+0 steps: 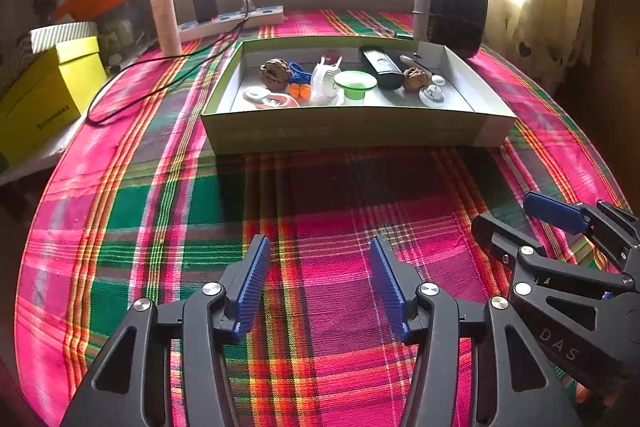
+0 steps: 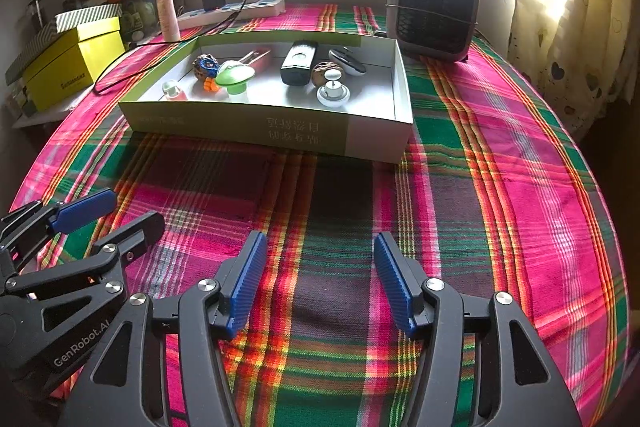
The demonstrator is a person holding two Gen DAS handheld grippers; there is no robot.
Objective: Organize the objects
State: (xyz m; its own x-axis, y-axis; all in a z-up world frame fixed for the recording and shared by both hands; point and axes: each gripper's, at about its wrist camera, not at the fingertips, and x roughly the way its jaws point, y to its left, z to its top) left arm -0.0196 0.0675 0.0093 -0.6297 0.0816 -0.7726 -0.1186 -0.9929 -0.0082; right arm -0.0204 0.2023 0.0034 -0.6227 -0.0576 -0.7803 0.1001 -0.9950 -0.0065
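A shallow green-and-white cardboard box (image 1: 352, 133) (image 2: 376, 139) sits on the plaid tablecloth ahead of both grippers. It holds several small things: a green plastic funnel-shaped piece (image 1: 355, 83) (image 2: 236, 75), a black rectangular device (image 1: 380, 65) (image 2: 299, 61), two walnuts (image 1: 274, 71) (image 2: 327, 73), small orange balls (image 1: 300, 91), a white round knobbed piece (image 1: 432, 95) (image 2: 333, 91). My left gripper (image 1: 318, 283) is open and empty, low over the cloth. My right gripper (image 2: 320, 279) is open and empty beside it; it also shows at the right in the left wrist view (image 1: 516, 215).
A grey fan heater (image 1: 450, 13) (image 2: 434, 9) stands behind the box's right end. A power strip with a black charger (image 1: 232, 21) (image 2: 232, 11) and its cable, a white tube (image 2: 167, 7), a yellow box (image 1: 48, 99) (image 2: 72, 67) and an orange tray line the back left.
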